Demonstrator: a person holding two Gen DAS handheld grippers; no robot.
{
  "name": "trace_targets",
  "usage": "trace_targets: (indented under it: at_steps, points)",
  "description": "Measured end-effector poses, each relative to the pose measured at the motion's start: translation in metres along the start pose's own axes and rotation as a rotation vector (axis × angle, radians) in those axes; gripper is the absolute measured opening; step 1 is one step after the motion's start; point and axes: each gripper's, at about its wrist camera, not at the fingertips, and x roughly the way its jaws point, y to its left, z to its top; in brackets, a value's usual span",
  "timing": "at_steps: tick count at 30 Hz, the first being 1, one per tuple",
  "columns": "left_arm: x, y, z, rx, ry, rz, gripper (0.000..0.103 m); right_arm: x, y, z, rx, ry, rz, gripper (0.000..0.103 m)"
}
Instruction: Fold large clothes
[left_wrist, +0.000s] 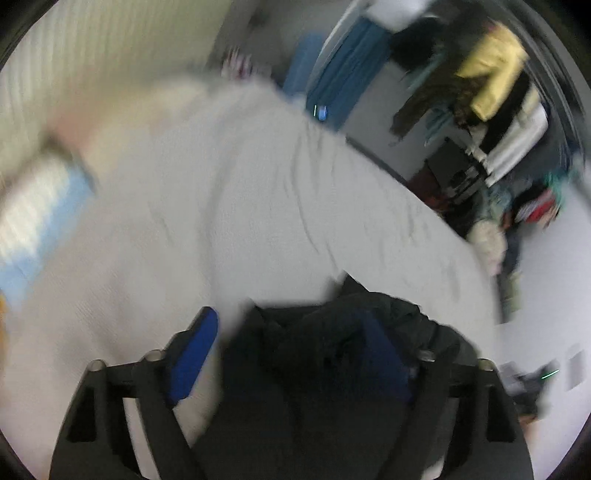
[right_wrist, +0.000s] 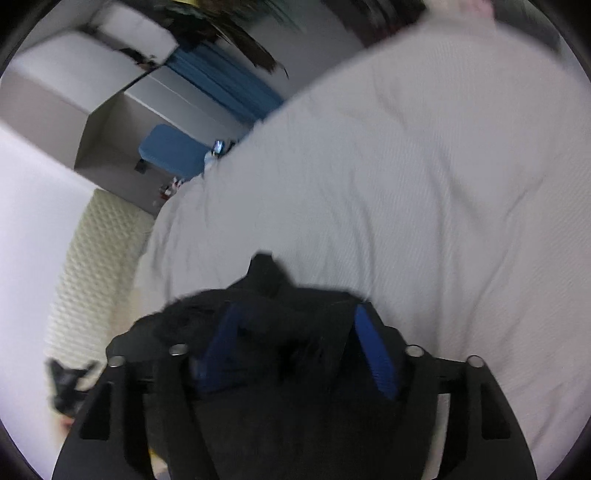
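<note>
A dark, nearly black garment (left_wrist: 332, 332) bunches between the blue pads of my left gripper (left_wrist: 291, 325), above a bed with a light grey cover (left_wrist: 221, 192). The jaws stand fairly wide with cloth filling the gap and draped over the right finger. In the right wrist view the same dark garment (right_wrist: 266, 321) is bunched between the blue pads of my right gripper (right_wrist: 295, 317), over the bed cover (right_wrist: 406, 184). Both views are blurred by motion.
A rack of hanging clothes (left_wrist: 491, 85) and a heap of clothes on the floor (left_wrist: 517, 206) stand right of the bed. A blue curtain (left_wrist: 347, 70) and a blue bench (right_wrist: 173, 151) are behind it. A cream ribbed panel (right_wrist: 96, 266) is at the bed's left.
</note>
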Motion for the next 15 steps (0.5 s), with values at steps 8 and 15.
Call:
trace_targets:
  at_steps: [8, 15]
  points:
    - [-0.027, -0.075, -0.053, 0.269, -0.167, -0.051, 0.083, -0.006, 0.092, -0.048, -0.263, -0.127, -0.012, 0.092]
    - [0.026, -0.138, -0.127, 0.471, -0.174, -0.044, 0.083, 0.051, 0.144, -0.125, -0.420, -0.125, -0.001, 0.097]
